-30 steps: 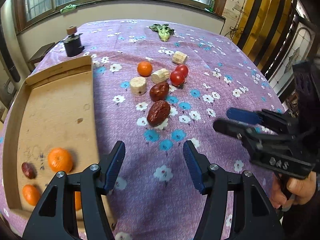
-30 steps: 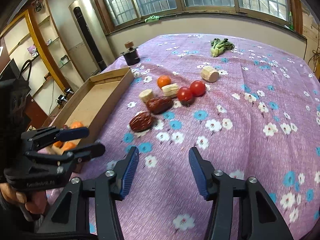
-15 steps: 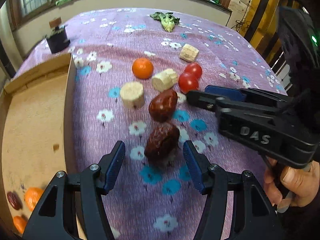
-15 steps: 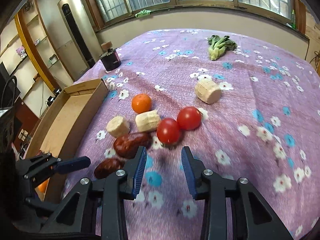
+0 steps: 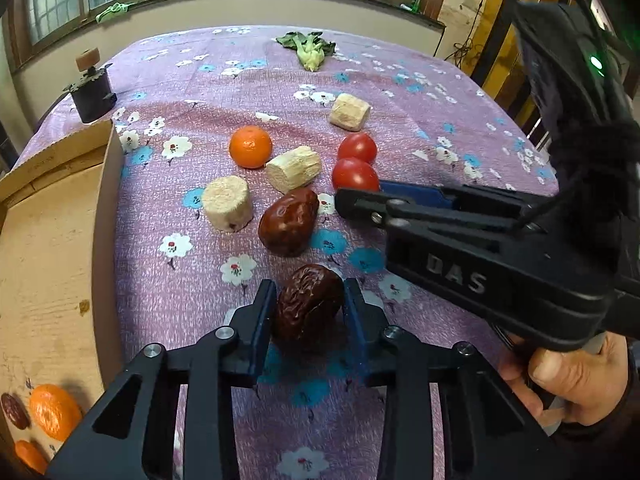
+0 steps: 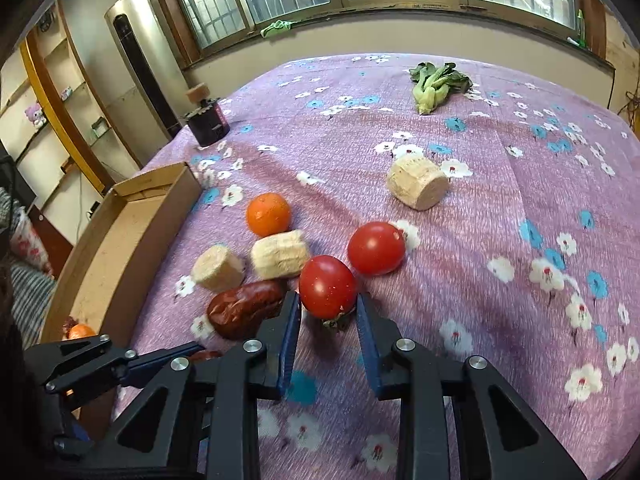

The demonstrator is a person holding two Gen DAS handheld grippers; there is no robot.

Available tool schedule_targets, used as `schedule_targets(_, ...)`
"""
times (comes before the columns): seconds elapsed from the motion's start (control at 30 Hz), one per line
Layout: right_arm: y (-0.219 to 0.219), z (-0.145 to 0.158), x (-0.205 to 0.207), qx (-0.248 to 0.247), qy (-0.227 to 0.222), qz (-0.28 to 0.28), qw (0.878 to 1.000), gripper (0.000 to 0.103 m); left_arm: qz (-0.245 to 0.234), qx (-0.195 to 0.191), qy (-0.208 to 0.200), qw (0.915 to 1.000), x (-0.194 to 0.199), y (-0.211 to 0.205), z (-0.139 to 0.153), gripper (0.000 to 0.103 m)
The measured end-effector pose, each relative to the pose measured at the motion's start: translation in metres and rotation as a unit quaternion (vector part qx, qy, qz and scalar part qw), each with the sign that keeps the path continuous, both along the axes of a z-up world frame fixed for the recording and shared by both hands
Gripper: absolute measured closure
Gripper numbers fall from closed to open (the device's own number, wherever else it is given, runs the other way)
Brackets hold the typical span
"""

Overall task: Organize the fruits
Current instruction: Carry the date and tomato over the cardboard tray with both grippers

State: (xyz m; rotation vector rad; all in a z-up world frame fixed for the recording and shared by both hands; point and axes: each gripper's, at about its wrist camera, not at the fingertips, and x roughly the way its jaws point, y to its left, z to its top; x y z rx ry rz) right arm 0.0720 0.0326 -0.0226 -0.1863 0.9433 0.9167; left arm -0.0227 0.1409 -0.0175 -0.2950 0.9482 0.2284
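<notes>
My left gripper (image 5: pixel 309 309) is closing on the wrinkled jujube (image 5: pixel 310 307) at 6 o'clock and my right gripper (image 6: pixel 328 312) pinches the near tomato (image 6: pixel 327 286), both low, presumably bound for the cardboard tray (image 5: pixel 48 240) at 9 o'clock.

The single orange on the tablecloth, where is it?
In the left wrist view the orange sits left of centre, beside the nearest pale cut stalk piece.

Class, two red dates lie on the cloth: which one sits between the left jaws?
The wrinkled, darker date, nearest the camera, sits between the closing left jaws; the smoother date lies farther off, beside the pale cylinder.
</notes>
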Motion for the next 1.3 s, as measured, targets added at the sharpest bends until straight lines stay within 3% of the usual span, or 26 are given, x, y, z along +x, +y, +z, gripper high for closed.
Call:
schedule_targets(0.4, -0.047, 0.025, -0.044, 0.044, 0.008, -0.007, 0.999, 0.074, 0.018, -0.020, -0.031, 0.9992, -0.046, -0.004, 0.020, 0.072)
schedule_targets(0.63, -0.066, 0.035, -0.069, 0.064, 0.011, -0.013, 0.998, 0.074, 0.024, -0.008, -0.053, 0.9983, -0.068, -0.010, 0.040, 0.072)
schedule_targets(1.3, -0.060, 0.056, -0.125, 0.071, -0.004, 0.026, 0.997, 0.074, 0.059, 0.003, -0.089, 0.9943, -0.117, 0.004, 0.065, 0.072)
